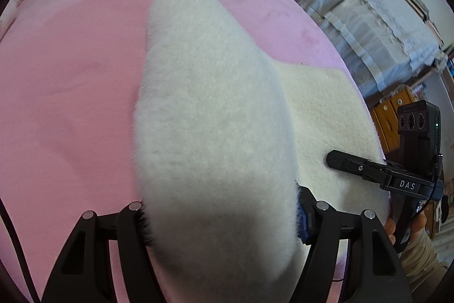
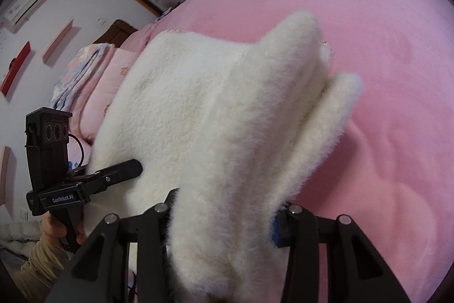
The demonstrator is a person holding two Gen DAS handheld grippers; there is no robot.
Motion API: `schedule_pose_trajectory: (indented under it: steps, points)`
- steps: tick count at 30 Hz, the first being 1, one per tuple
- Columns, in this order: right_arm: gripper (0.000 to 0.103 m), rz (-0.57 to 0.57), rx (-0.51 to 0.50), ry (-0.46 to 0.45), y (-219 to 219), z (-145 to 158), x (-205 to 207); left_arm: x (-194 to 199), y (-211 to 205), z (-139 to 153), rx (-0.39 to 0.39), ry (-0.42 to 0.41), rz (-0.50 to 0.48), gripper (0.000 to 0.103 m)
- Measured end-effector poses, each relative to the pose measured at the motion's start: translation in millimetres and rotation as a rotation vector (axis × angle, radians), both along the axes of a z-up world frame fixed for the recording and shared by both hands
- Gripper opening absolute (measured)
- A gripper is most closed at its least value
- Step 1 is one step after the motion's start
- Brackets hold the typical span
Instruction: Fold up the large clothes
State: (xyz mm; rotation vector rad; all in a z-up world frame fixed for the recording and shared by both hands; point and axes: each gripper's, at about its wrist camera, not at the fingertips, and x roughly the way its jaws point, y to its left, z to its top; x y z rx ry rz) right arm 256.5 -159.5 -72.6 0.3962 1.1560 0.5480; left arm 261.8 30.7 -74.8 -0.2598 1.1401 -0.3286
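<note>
One fluffy white garment (image 1: 215, 115) over the pink bed (image 1: 65, 81), clamped by both grippers, left gripper (image 1: 221, 220) and right gripper (image 2: 224, 220); only the right view shows pillows (image 2: 82, 75).

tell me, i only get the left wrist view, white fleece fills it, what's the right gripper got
Observer: The right gripper is clamped on a thick fold of the white fleece garment.
Operator: is any of it doubled over
Observer: Yes, a second fluffy layer sticks out under the top one, over the pink bedspread.
Operator: what's past the far end of the bed
Observer: A folded floral quilt lies there, below an air conditioner on the wall.
</note>
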Motion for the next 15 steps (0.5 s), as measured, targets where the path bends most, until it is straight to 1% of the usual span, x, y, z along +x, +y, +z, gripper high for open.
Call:
schedule_pose_trajectory:
  steps: [3,7,8,9,12,13,15]
  points:
    - [0.042,0.045,0.028,-0.005,45,7,27,12,53,14,0.042,-0.027,0.017,0.068]
    - [0.042,0.09,0.053,-0.024,108,6,80,56,119,18,0.075,-0.07,0.049,0.068]
    - [0.042,0.096,0.057,-0.03,116,5,89,69,136,18,0.081,-0.084,0.057,0.068]
    - [0.042,0.092,0.069,-0.031,128,2,104,83,149,16,0.091,-0.095,0.055,0.068]
    - [0.042,0.086,0.078,-0.053,159,-7,143,129,197,5,0.082,-0.108,0.073,0.069]
    - [0.042,0.087,0.08,-0.061,171,-11,159,145,213,0,0.074,-0.107,0.087,0.069]
    - [0.042,0.07,0.095,-0.06,188,-25,187,173,240,-17,0.083,-0.104,0.106,0.069]
